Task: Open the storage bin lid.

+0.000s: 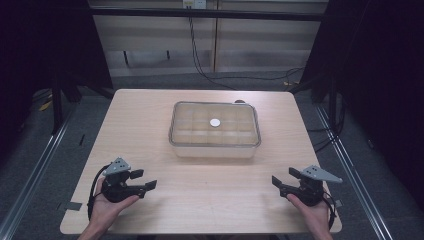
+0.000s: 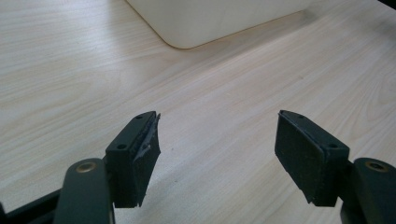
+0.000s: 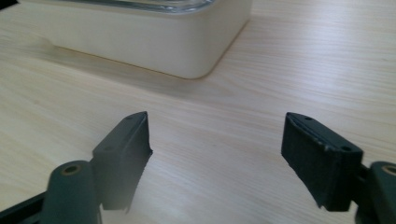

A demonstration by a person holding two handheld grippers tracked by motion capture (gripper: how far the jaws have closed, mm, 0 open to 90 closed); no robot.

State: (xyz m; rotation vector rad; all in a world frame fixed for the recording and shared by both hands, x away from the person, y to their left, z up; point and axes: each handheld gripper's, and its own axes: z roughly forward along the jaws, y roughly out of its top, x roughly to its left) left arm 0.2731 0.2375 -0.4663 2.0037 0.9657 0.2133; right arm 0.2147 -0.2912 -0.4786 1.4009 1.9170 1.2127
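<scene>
At the near edge of the table [image 1: 165, 210], closest to us, we see a person's two hands coming in from the bottom of the high view, each holding a black two-jaw gripper. Our left gripper [image 1: 145, 182] sits low over the wood toward the near left corner, with a grey three-cornered plate on top and a dark cable looping beside the hand. Its jaws point toward the middle of the table and stand apart with only bare wood between them. From the left gripper view we see the same gripper [image 2: 217, 144] with its two black pads spread wide and nothing held; the rubber on the left pad [image 2: 147, 149] looks frayed at its edge.

Toward the near right corner, we find the right gripper [image 1: 281, 181] in a mirrored pose, its jaws pointing inward. In the right gripper view, the gripper [image 3: 217, 144] is likewise spread wide and holds nothing, with pale wood grain showing through the gap.

Farther on, near the middle of the table and well apart from both grippers, we see a rectangular clear container [image 1: 215, 131] with rounded corners and a transparent lid. Its inside appears divided into a grid of compartments. A small round white object [image 1: 215, 122] shows at the centre of the lid; we cannot tell whether it lies on the lid or beneath it. One rounded corner of the container [image 2: 205, 23] appears beyond the left jaws, another corner [image 3: 154, 42] beyond the right jaws.

Beyond the table, we see grey floor, trailing cables and a pale wall.
</scene>
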